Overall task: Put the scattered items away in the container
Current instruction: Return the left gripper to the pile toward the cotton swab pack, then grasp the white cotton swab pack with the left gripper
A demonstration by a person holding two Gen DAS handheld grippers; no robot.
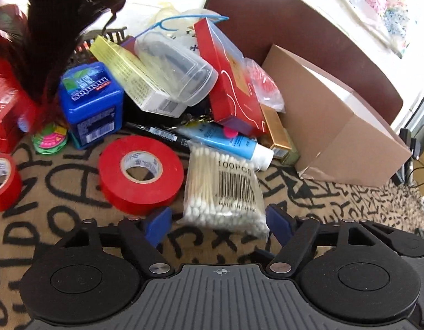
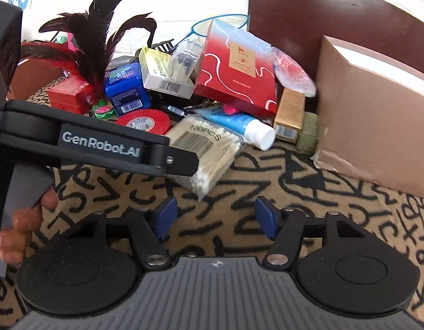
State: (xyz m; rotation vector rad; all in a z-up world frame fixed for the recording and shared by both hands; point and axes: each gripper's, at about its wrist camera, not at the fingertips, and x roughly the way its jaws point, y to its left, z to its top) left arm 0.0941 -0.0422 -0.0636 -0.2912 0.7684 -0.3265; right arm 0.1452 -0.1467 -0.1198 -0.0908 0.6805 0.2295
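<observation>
A clear bag of cotton swabs (image 1: pixel 223 187) lies on the patterned cloth, and its near end sits between the blue pads of my left gripper (image 1: pixel 218 224). The pads stand wide and do not press the bag. My right gripper (image 2: pixel 216 217) hovers open over bare cloth, just short of the same swab bag (image 2: pixel 212 154). An open brown cardboard box (image 1: pixel 335 126) stands to the right (image 2: pixel 377 115). A red tape roll (image 1: pixel 140 173), a blue tube (image 1: pixel 231 143) and a blue Mentos tub (image 1: pixel 90 101) lie close behind the bag.
Piled behind are a red flat box (image 1: pixel 231 82), a clear plastic case (image 1: pixel 178 68), a gold box (image 1: pixel 278 132), a black pen (image 1: pixel 156 134) and dark feathers (image 1: pixel 52 27). A second tape roll (image 1: pixel 2 181) lies far left. A brown chair back (image 2: pixel 308 13) rises behind. A hand (image 2: pixel 22 220) holds the left tool.
</observation>
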